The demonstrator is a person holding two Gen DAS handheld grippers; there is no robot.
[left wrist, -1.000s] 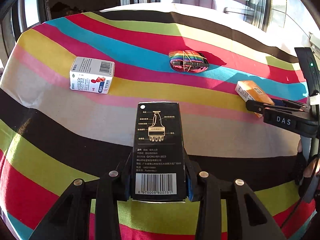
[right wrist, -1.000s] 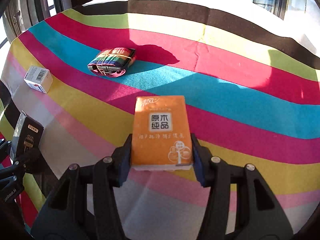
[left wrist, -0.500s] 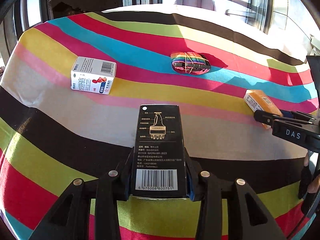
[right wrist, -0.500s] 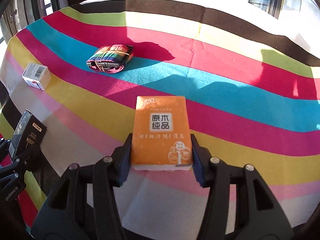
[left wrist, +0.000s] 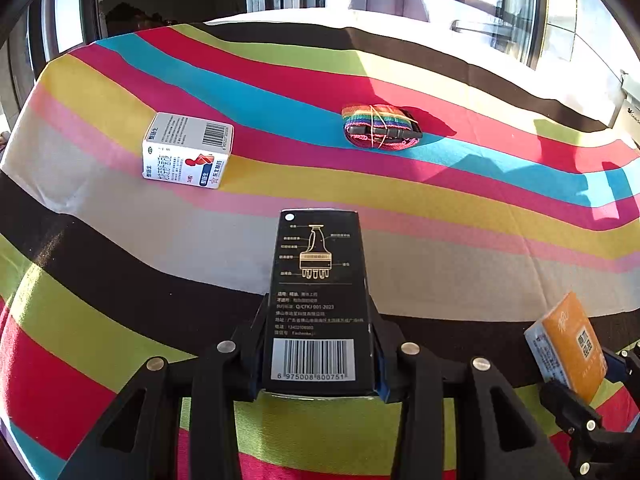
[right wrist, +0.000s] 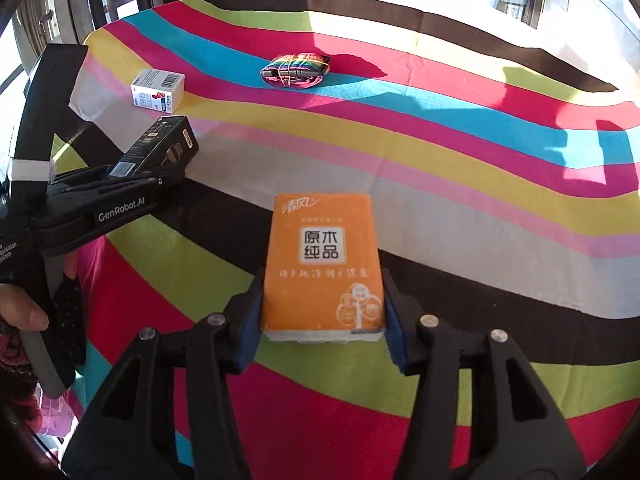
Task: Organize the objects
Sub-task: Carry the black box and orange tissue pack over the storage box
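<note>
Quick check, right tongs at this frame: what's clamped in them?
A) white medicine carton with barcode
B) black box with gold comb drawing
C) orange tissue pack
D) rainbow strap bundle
C: in the right wrist view the flat orange tissue pack sits clamped between the right tongs; the tall black cardboard box with a gold comb drawing is in the left tongs, while the other two items lie on the striped cloth.
</note>
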